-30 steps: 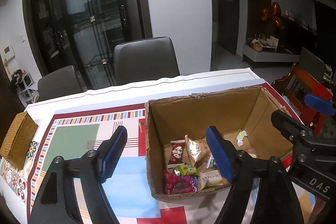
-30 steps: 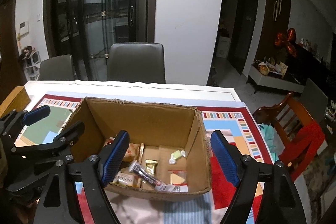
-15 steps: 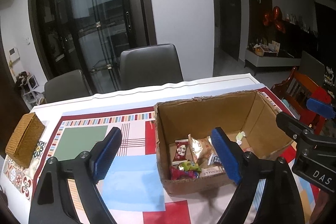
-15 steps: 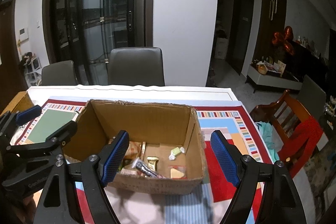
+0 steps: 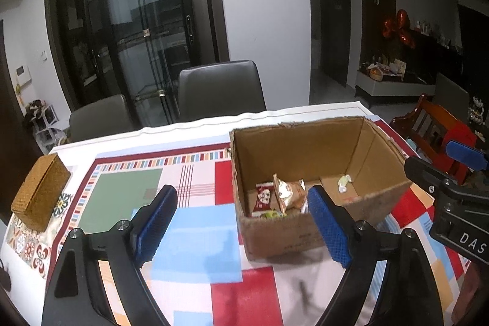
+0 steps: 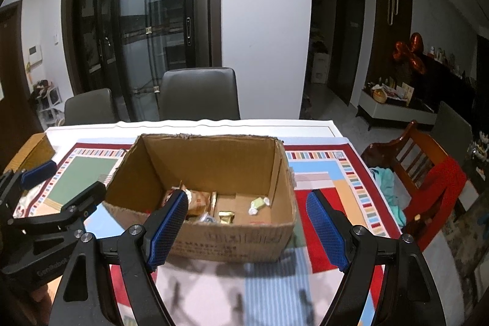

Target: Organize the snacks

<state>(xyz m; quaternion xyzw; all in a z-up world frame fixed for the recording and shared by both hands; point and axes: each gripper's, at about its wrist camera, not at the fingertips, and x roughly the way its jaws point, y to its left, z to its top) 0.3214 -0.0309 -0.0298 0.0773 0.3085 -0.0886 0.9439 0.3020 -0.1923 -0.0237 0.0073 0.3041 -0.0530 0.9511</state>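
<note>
One open cardboard box (image 6: pixel 214 222) sits on a table (image 5: pixel 195 130) with a colourful patterned cloth (image 5: pixel 195 246). Several wrapped snacks (image 5: pixel 281 197) lie on the box floor, too jumbled to count. Two grippers hover in front: the left (image 5: pixel 244 229) and right (image 6: pixel 249 229), both spread wide and empty. Two grey chairs (image 6: pixel 198 93) stand behind. One woven box (image 5: pixel 41 191) rests at the table's left edge.

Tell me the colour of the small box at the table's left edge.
Golden-brown, woven-looking small box; clearest in the left wrist view.

white letters "das" stand on the right hand-held gripper (image 5: pixel 467 155); box print is unreadable.
</note>
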